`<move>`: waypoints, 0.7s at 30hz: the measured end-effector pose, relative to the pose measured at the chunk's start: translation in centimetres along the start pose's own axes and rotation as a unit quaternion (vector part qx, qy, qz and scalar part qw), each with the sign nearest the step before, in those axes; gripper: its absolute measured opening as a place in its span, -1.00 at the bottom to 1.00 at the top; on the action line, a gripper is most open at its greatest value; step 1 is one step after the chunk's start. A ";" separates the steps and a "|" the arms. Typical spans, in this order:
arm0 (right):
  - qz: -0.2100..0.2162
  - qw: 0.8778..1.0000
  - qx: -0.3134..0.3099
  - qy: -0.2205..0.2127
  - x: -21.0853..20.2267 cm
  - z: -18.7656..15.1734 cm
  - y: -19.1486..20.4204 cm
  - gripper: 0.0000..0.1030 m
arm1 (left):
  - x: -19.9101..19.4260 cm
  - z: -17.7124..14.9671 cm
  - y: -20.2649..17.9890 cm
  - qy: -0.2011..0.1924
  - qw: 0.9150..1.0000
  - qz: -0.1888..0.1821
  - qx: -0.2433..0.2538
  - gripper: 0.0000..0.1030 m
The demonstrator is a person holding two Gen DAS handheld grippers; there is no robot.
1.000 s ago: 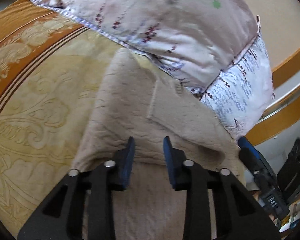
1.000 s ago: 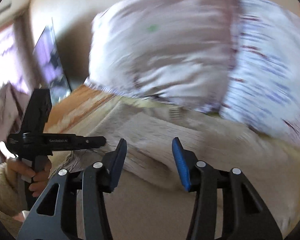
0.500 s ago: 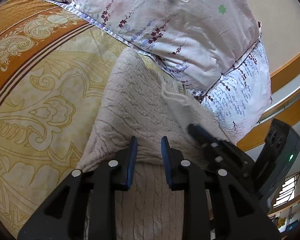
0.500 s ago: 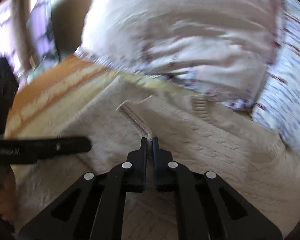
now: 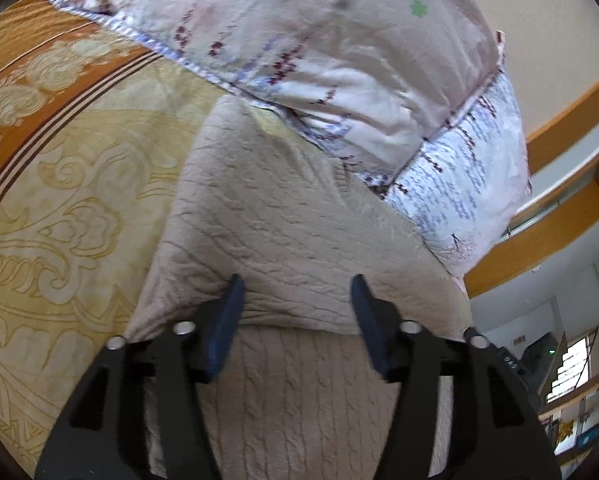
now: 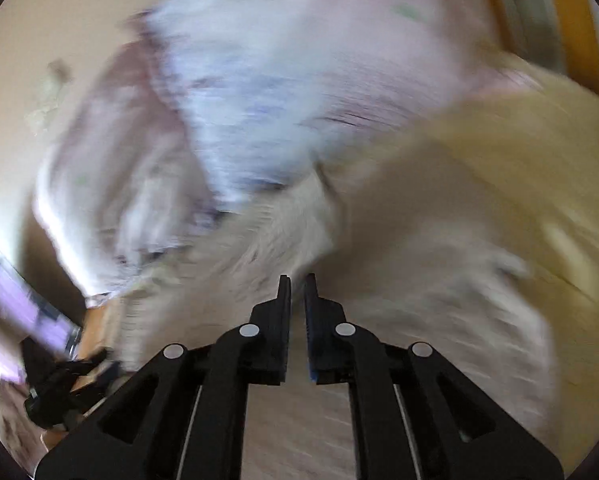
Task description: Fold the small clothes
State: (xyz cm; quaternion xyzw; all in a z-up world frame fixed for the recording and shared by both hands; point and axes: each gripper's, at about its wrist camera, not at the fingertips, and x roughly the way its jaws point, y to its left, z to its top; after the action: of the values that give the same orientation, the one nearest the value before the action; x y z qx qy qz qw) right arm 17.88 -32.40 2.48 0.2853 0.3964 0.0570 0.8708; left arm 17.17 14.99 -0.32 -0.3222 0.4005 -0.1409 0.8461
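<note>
Left wrist view: the beige cable-knit sweater (image 5: 283,240) lies on the yellow patterned bedspread (image 5: 59,200), one layer folded over another, its fold edge running across between the fingers; the left gripper (image 5: 297,300) hangs over that edge, its jaws having just been opening, apart and pressing on nothing; at twelve o'clock a floral pillow (image 5: 319,40) butts against the sweater (a wooden rail shows at three o'clock).

Right wrist view, heavily blurred: the right gripper (image 6: 297,284) has its jaws together; whether knit is pinched between them cannot be told; the sweater (image 6: 379,280) spreads around the tips, the pillow (image 6: 259,100) at twelve o'clock.
</note>
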 end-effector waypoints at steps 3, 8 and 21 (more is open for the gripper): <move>0.019 0.999 0.040 -0.009 -1.5 1.4 -2.2 -0.54 | -0.4 -0.3 -0.6 -0.003 1.000 -0.003 0.011 0.32; 0.062 0.996 0.060 0.029 0.1 2.9 -2.2 -0.23 | -1.8 -0.8 -0.9 -0.008 1.000 -0.001 0.027 0.33; 0.039 0.994 0.047 0.092 3.6 1.5 -1.0 -0.81 | -4.8 -0.8 1.7 -0.028 0.998 0.053 0.021 0.38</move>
State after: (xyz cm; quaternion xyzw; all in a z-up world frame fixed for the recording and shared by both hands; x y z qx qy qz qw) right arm 21.25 -32.72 0.38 0.3342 0.4658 0.0982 0.8135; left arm 13.46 18.33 1.00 -0.2865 0.3898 -0.0954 0.8700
